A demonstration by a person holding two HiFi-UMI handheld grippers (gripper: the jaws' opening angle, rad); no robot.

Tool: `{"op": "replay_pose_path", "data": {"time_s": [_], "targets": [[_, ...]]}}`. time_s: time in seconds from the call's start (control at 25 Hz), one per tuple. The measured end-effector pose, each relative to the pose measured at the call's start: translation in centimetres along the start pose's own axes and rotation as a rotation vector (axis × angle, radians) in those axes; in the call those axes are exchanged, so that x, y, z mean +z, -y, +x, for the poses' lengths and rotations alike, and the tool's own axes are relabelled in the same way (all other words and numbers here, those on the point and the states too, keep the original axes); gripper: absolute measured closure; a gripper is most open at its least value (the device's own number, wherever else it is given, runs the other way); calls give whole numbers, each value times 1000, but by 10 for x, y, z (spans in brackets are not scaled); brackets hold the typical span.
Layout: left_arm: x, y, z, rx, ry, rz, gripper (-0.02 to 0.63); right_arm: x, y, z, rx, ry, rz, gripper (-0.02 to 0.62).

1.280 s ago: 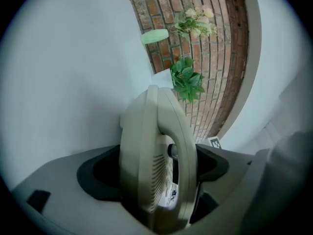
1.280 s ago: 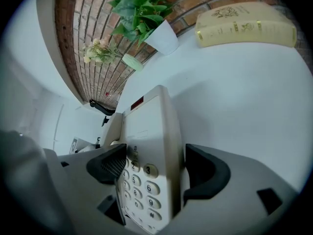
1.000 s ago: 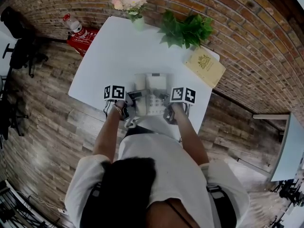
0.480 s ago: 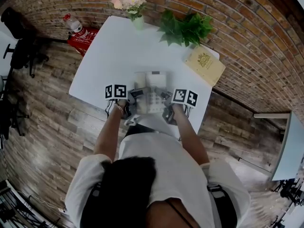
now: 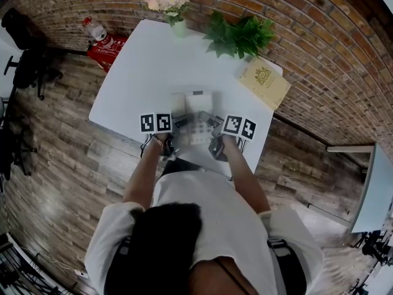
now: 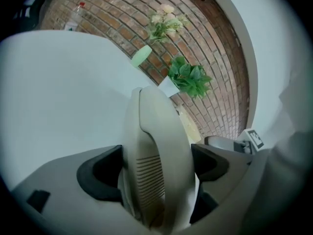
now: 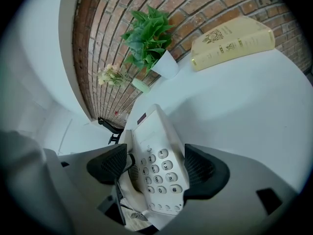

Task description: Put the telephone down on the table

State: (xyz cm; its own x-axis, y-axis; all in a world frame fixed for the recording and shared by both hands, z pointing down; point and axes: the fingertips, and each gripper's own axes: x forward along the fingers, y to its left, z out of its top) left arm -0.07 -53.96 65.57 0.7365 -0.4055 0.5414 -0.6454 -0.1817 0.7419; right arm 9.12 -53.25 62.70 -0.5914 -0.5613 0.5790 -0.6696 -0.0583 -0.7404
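Note:
A beige desk telephone [image 5: 194, 110] is held between both grippers over the near part of the white table [image 5: 147, 72]. My left gripper [image 5: 178, 124] is shut on its handset [image 6: 157, 146], which stands on edge between the dark pads [image 6: 100, 173]. My right gripper [image 5: 212, 125] is shut on the keypad base [image 7: 157, 153], which is tilted, with the handset lying along its left side. The frames do not show whether the base touches the tabletop.
A tan book [image 5: 265, 83] lies at the table's right corner. A green plant [image 5: 239, 37] and a vase of flowers [image 5: 169, 6] stand along the far edge by the brick wall. A red box with a bottle [image 5: 103, 40] sits on the floor at the left.
Both grippers and the telephone have moved away from the person, from the table's near edge farther onto the tabletop.

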Motion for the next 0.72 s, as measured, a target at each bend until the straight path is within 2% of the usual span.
{"op": "replay_pose_path", "data": {"time_s": [0.08,0.2,0.36,0.44,0.52,0.6,0.72], "targets": [[3,-4,-1,70,20,51,147,0,-1,0,-10,7,-12,221],[9,-5,-3,109,53,76,147,-1,-1,-1,-25,26,-29,221],[10,-4,-11,65,104,14,147,5,-6,-7,-16,87,-34,221],[14,-8,-20,71,148,-18,147,9,-9,-11,-13,114,-42,221],[22,-8,-33,96,200,-9,147,9,-10,-14,-19,123,-62,221],[31,-2,-48,135,244,61,147,11,-11,-17,-31,139,-92,221],[41,20,-62,177,279,223,149,17,-16,-25,-51,193,-141,221]]}}
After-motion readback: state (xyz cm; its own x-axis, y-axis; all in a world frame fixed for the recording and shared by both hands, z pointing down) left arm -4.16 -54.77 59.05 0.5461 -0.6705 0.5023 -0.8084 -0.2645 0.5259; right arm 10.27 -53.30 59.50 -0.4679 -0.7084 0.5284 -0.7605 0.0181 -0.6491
